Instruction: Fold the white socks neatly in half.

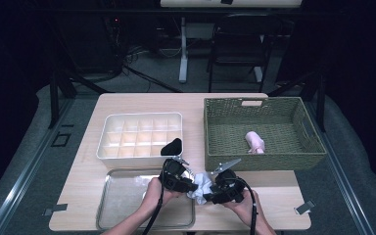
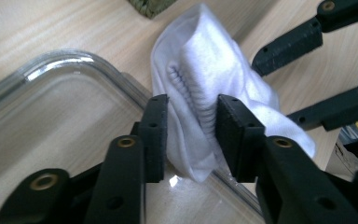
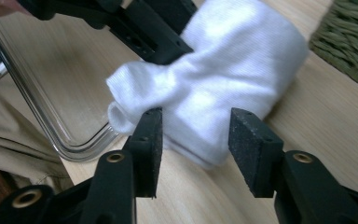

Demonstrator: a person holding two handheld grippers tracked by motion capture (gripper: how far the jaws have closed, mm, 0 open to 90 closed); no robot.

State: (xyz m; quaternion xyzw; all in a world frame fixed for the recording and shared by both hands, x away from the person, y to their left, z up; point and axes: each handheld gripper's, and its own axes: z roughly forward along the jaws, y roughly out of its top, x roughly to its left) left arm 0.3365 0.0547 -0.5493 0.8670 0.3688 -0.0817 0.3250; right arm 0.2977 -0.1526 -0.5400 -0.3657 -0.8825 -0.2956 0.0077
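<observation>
**White sock caught between both grippers at the counter's near edge**

White sock (image 1: pixel 201 186) lies bunched on the counter (image 1: pixel 274 205), just beside the right rim of the clear tray (image 1: pixel 127 196) and between your two hands. On its left, your left gripper (image 2: pixel 192 128) has its fingers (image 2: pixel 156 135) spread around the ribbed cuff fold, close against the cloth on both sides without clearly squeezing it. On its right, your right gripper (image 3: pixel 193 147) holds its fingers (image 3: pixel 251 149) apart over the rounded end, the cloth sitting between them with a gap showing. The sock's long axis runs roughly from one gripper to the other; your left is the nearer to a grip. It looks soft, knitted, folded over itself into a loose roll.
</observation>
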